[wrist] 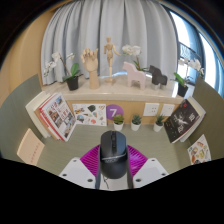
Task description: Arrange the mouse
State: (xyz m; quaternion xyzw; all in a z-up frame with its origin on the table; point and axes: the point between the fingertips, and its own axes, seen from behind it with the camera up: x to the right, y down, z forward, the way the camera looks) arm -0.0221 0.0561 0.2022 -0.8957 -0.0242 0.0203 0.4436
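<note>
A black wired mouse (112,155) sits lengthwise between my two fingers, its nose pointing away from me. My gripper (112,151) is shut on the mouse, with the magenta pads (91,159) pressed against both of its sides. The mouse's thin cable (103,181) trails back toward me under its rear. The grey desk surface (80,140) lies below and ahead of the mouse. Whether the mouse rests on the desk or hangs above it is hidden.
Beyond the fingers stand a purple card marked 7 (114,112) and small potted plants (137,121). Open magazines lean at the left (58,115) and right (183,118). A back shelf holds a wooden mannequin (108,55), orchids (68,70) and a white horse figure (135,66).
</note>
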